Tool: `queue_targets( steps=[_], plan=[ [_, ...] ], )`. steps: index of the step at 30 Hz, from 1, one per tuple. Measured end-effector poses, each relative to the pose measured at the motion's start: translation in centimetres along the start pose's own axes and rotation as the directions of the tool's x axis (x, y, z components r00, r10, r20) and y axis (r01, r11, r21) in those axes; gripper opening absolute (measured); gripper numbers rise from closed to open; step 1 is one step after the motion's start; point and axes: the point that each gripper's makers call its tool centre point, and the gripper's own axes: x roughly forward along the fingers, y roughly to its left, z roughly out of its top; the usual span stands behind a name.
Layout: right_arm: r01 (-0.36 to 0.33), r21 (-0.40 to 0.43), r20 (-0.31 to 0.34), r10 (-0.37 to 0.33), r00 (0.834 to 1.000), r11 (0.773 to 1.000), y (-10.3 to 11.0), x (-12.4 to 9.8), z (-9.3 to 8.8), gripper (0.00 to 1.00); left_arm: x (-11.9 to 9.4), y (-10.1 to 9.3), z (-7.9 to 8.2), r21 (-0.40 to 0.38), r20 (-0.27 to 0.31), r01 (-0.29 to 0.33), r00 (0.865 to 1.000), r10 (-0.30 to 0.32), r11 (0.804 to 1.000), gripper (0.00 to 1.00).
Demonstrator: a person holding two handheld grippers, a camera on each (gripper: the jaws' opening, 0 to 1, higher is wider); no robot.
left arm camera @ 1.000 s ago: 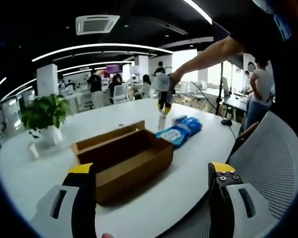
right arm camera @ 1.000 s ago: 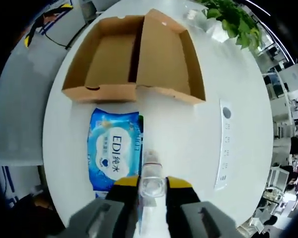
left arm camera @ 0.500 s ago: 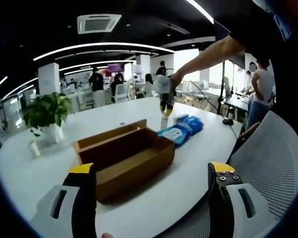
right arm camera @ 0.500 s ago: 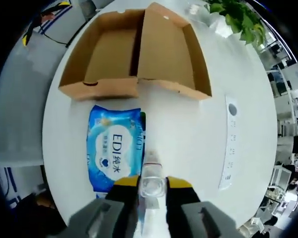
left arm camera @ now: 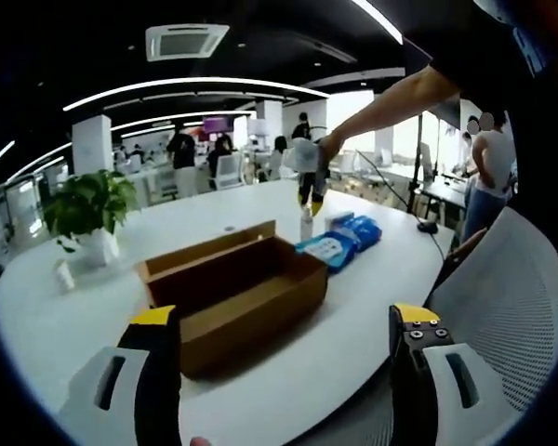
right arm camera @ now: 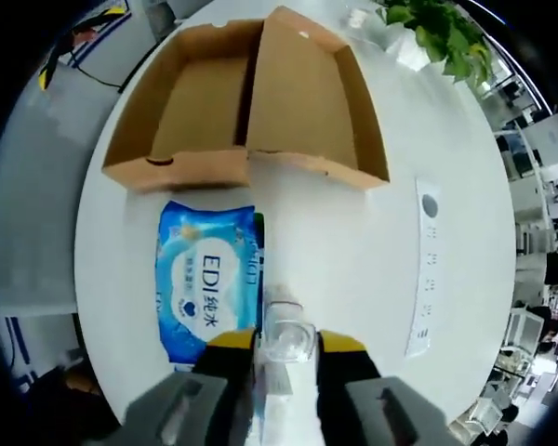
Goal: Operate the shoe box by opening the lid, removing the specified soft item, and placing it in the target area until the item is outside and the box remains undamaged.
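Left gripper view: the left gripper (left arm camera: 284,358) hangs wide and empty; the open shoe box (left arm camera: 232,295) lies just ahead of its jaws, with the right gripper (left arm camera: 309,195) beyond it, over the blue wipes pack (left arm camera: 339,244).

Right gripper view: the right gripper (right arm camera: 281,348) pinches a small clear bottle (right arm camera: 284,336); the wipes pack (right arm camera: 207,290) lies just left of the fingers, long axis running toward the shoe box (right arm camera: 251,107), soft, glossy, already outside on the white table (right arm camera: 353,251).

Black jaws tipped yellow on grey housings with oblong slots on the left gripper (left arm camera: 284,325); screws on one jaw. Same yellow-tipped black jaws and grey bodies on the right gripper (right arm camera: 285,346). Dark short sleeve (left arm camera: 484,46) on the person.
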Motion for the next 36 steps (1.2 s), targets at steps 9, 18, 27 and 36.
queue_targets(
  steps=[9,18,27,36],
  plan=[
    [0.017,-0.002,0.01,-0.017,1.0,1.0,-0.3,-0.3,0.0,0.24,0.0,1.3,-0.1,-0.02,-0.006,-0.025,1.0,0.025,0.999,0.9],
    [0.04,0.024,0.07,-0.041,0.997,0.999,-0.9,-1.6,1.0,0.34,0.8,4.1,-1.0,-0.055,-0.053,-0.081,0.996,0.078,0.995,0.78],
    [0.047,0.107,0.152,-0.063,0.986,0.993,-1.6,-3.2,2.3,0.4,1.9,6.3,-2.1,-0.085,-0.108,-0.114,0.989,0.104,0.99,0.69],
    [0.025,0.301,0.28,-0.114,0.953,0.953,-3.5,-4.7,4.5,0.42,2.9,8.5,-4.3,-0.111,-0.201,-0.14,0.973,0.115,0.984,0.6]
  ],
)
